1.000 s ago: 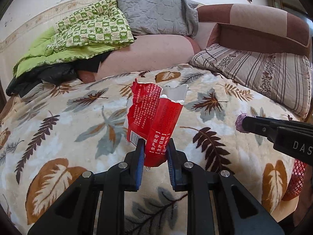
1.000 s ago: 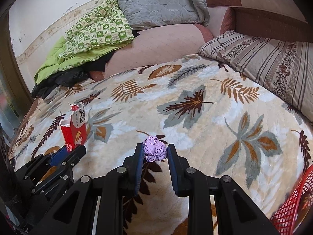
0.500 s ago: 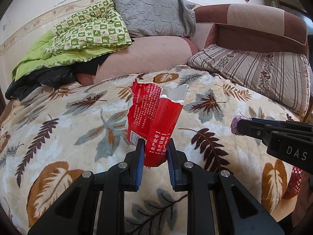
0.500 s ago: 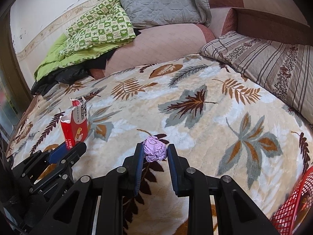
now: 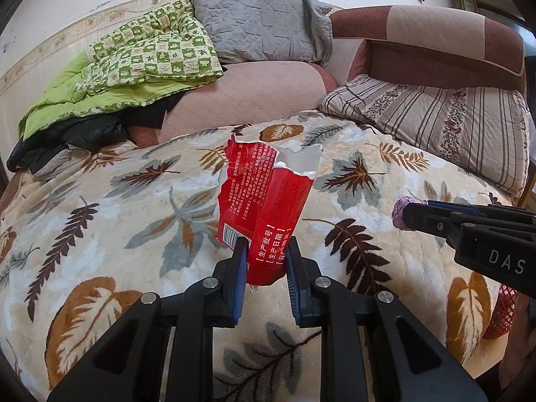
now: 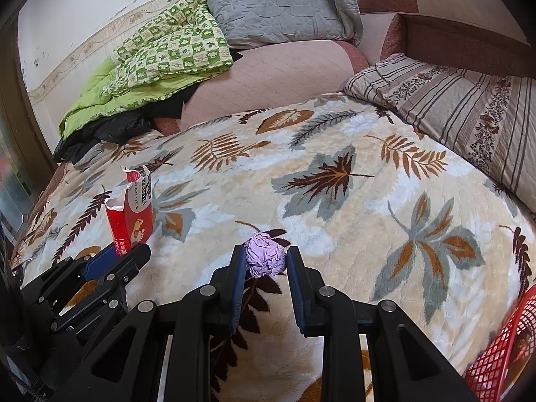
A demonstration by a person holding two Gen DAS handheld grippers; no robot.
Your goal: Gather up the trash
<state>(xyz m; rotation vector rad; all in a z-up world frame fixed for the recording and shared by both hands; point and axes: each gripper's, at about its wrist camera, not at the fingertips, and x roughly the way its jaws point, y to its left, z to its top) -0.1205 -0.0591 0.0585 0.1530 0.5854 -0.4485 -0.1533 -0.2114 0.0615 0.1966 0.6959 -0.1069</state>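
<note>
— While both grippers hang over it, what fills most of the view?

— The bed, under a cream blanket [image 6: 335, 154] printed with brown, grey and tan leaves. Along its far edge lie a green checked quilt [image 6: 167, 53], a grey quilted pillow [image 6: 278, 6] and something black [image 5: 83, 134] bunched at the far left corner. A striped pillow [image 5: 435, 117] lies along the right edge, below a brown padded headboard [image 5: 435, 40].

— And the bin?

— A red mesh basket [image 6: 502, 345] shows at the near right corner of the bed — only part of its wall is in view, so I cannot tell what it stands on.

— The left gripper?

— The left gripper [image 5: 264, 261] is pinching a torn red box [image 5: 264, 201] by its lower end, jaws pressed against both sides. The box stands nearly upright above the blanket, ragged top edge up, white Chinese print and a barcode on its faces. From the right wrist view it sits over the left part of the bed, near the front edge.

— The right one?

— The right gripper [image 6: 264, 261] grips a crumpled lilac paper ball [image 6: 266, 256] between its blue pads [image 6: 238, 268], both pads touching the ball. It is held above the blanket near the front edge, about midway along it. In the left wrist view the ball peeks out at the tip of the black fingers, well apart from the box, to its right.
</note>
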